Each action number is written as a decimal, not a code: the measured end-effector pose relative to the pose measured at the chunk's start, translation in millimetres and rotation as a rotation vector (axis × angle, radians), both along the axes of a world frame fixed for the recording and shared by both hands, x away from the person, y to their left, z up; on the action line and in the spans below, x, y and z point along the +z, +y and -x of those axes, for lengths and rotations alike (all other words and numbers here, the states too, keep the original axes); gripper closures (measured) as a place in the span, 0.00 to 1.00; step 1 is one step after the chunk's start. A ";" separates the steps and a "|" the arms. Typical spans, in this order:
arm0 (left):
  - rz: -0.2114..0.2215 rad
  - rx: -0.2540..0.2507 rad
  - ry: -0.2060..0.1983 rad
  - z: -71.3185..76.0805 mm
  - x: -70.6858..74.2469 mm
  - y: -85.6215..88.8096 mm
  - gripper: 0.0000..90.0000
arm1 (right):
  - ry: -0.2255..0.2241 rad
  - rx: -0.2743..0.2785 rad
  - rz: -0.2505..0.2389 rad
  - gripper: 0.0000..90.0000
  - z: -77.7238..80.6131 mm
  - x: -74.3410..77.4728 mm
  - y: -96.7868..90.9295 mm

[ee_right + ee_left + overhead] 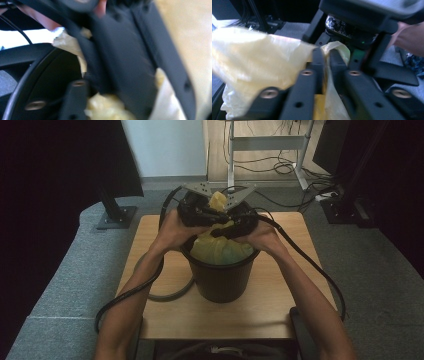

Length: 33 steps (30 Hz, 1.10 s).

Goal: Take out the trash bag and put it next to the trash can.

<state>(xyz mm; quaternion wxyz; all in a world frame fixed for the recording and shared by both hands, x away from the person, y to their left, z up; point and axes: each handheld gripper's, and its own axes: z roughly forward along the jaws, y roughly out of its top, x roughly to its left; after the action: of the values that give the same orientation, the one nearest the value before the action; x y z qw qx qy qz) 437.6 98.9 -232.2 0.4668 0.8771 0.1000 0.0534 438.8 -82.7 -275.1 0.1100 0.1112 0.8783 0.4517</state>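
Forearms come in low, and between my two grippers sits the yellow bag (218,247), lining the black bin (220,280) on the table (165,315). My left gripper (326,53) has its jaws clenched on a fold of the bag's upper edge. My right gripper (235,227) is just beside it, jaws blurred; I cannot tell its grip. To tie well, I judge both folds need firm pinches before crossing them above the bin.
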 end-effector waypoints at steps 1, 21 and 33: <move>0.010 0.004 0.000 0.4 1.3 3.4 0.78 | -0.004 -0.008 0.012 0.80 0.1 0.1 -1.3; -0.210 0.111 0.090 -16.4 -50.7 27.7 0.40 | 0.000 -0.115 -0.151 0.86 3.4 33.4 -58.2; -0.049 0.184 0.059 -21.6 -20.0 43.3 0.99 | 0.064 -0.046 -0.033 0.86 6.1 24.0 -53.9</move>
<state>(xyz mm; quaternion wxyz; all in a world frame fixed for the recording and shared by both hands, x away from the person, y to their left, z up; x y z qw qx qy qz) 459.2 142.2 -252.2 0.4352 0.8765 0.1923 0.0726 432.7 -136.6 -251.1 0.0905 0.1475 0.8710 0.4598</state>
